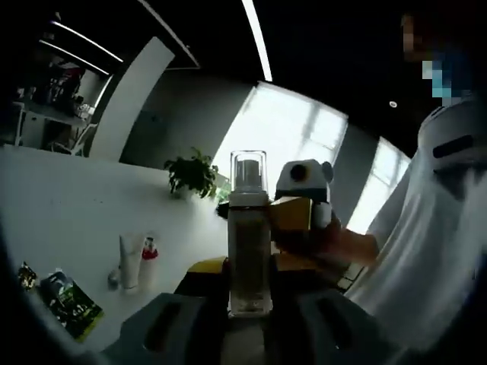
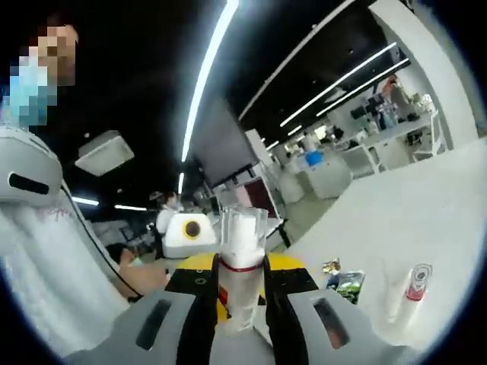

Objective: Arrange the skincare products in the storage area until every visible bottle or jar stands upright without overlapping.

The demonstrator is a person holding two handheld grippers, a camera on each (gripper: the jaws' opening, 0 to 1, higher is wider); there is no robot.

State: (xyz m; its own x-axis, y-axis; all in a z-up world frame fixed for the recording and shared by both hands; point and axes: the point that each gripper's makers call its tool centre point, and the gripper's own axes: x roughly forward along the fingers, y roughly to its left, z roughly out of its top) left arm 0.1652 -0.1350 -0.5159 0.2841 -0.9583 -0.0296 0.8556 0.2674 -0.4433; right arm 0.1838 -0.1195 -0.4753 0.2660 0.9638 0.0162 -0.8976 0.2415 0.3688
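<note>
The pump bottle [image 1: 249, 251] is the thing in hand: tall, clear-bodied, with a white collar and a clear cap over the pump, standing upright between my jaws and lifted off the white table [image 1: 68, 213] rather than resting on it. In the left gripper view my left gripper [image 1: 247, 319] has both jaws pressed against the base of the bottle, one on each side, so I read it as clamped there. In the right gripper view the same bottle [image 2: 242, 266] rises between the jaws of my right gripper [image 2: 242, 323], which close on its lower body too, though the glare on the plastic makes the exact contact hard to judge. Holding it from two sides like this keeps it vertical and steady, which suits a task that wants every bottle standing. Just beyond the bottle in the left gripper view the yellow and black body of my other gripper [image 1: 293, 220] faces me, with a hand [image 1: 342, 243] behind it. On the table to the left, well apart from the bottle, a white tube [image 1: 130, 262] and a small red-capped bottle [image 1: 149, 262] stand side by side, already upright, and nearer to me lies a flat green packet [image 1: 68, 304]. A potted plant [image 1: 192, 173] sits at the far edge of the table.
</note>
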